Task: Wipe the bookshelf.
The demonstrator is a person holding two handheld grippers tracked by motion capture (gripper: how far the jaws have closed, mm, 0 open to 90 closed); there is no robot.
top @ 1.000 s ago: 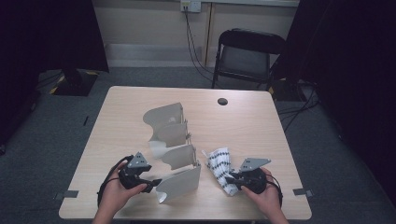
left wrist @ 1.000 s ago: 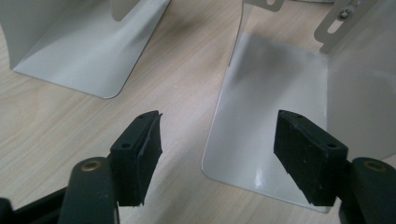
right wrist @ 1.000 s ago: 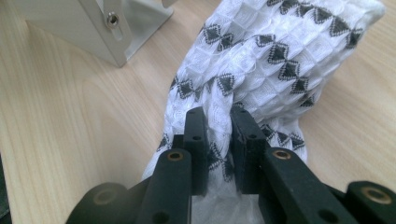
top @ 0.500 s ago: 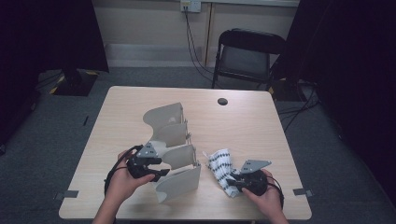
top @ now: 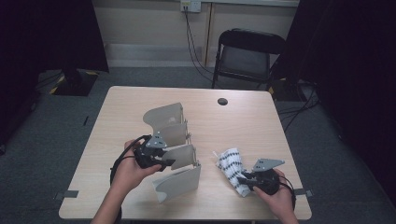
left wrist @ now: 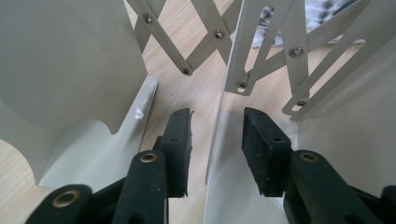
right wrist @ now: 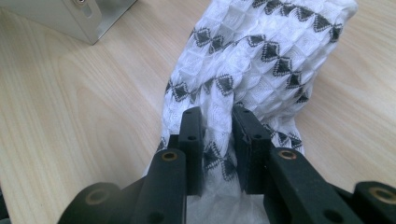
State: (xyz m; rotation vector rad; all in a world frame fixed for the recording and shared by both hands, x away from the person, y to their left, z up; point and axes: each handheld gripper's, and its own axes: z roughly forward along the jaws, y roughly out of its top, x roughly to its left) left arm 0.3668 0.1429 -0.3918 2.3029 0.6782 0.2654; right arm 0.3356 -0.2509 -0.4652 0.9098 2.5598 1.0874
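Observation:
A white metal folding rack (top: 164, 116) stands mid-table, its upright panels joined by scissor links (left wrist: 205, 42). My left gripper (top: 168, 163) reaches into the rack from the left side. Its jaws (left wrist: 217, 126) straddle the edge of a middle panel (left wrist: 229, 154); they have just been closing, and a gap still shows on both sides of the panel. To the right lies a white cloth with black diamonds (top: 229, 161). My right gripper (top: 240, 178) is shut on the cloth's near end (right wrist: 261, 56), with the fabric bunched between the pads (right wrist: 191, 135).
The rack's front panel (top: 180, 184) leans near the table's front edge (top: 187, 218). A small black disc (top: 222, 101) lies at the back of the table. A folding chair (top: 247, 51) stands behind it. A rack corner (right wrist: 70, 14) shows left of the cloth.
My left gripper has moved up and away from the front panel to the middle panel, and its jaws have narrowed. The right gripper shifted slightly with the cloth.

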